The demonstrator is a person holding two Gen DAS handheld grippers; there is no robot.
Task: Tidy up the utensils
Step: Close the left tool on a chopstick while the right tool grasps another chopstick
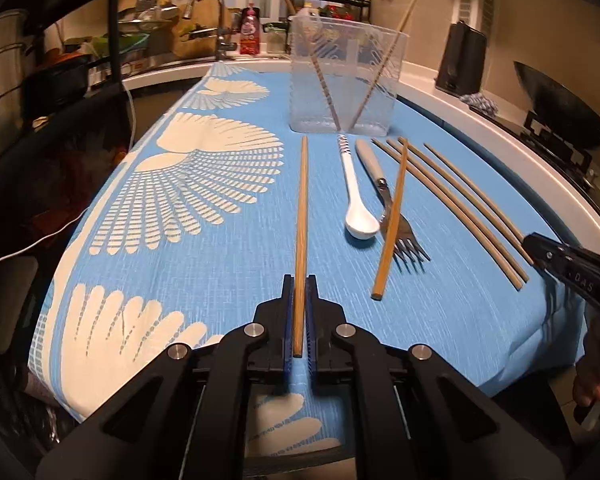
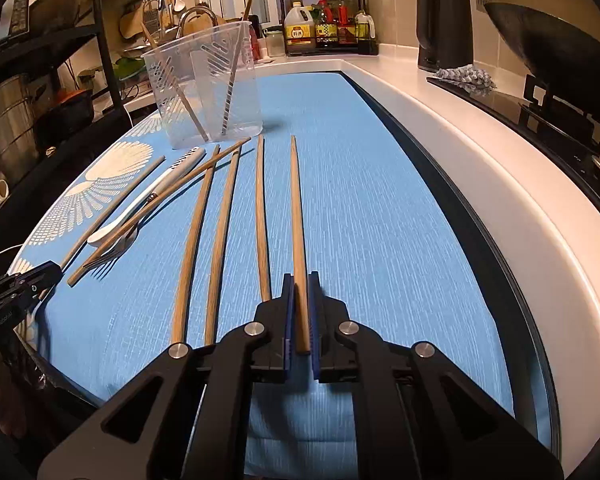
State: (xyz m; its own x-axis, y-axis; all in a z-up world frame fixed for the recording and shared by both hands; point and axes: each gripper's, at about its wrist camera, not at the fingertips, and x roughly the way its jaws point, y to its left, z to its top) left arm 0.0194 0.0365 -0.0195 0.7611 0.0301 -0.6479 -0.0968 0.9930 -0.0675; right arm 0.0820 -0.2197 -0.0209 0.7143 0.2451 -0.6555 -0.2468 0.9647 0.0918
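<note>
**A:** Why are both tools down at the near ends of the sticks?

**B:** I have the left tool point(image 1: 299, 286) straddling the lone chopstick point(image 1: 302, 216) at the left of the row, pads close on either side of its butt end. The right tool point(image 2: 300, 284) sits the same way on the outermost chopstick point(image 2: 298, 216) at the far right. Taking each by its thick end should leave the tip free to drop into the clear holder point(image 1: 346, 76) standing at the far end of the blue cloth point(image 1: 220, 272) on the surface.

**A:** Are they clamped?

**B:** Nearly pressed together around the wood on both sides. Whether the pads are actually biting, I cannot tell; the sticks lie flat on the cloth.

**A:** What does the rest look like?

**B:** Plain, light brown, slim chopsticks tapering away from me. Three more point(image 2: 220, 232) lie side by side just left of the right tool's one. Another point(image 1: 392, 216) lies slanted across the fork point(image 1: 396, 216), with the white spoon point(image 1: 358, 200) just beside it. Two sticks already lean crossed inside the holder.
</note>
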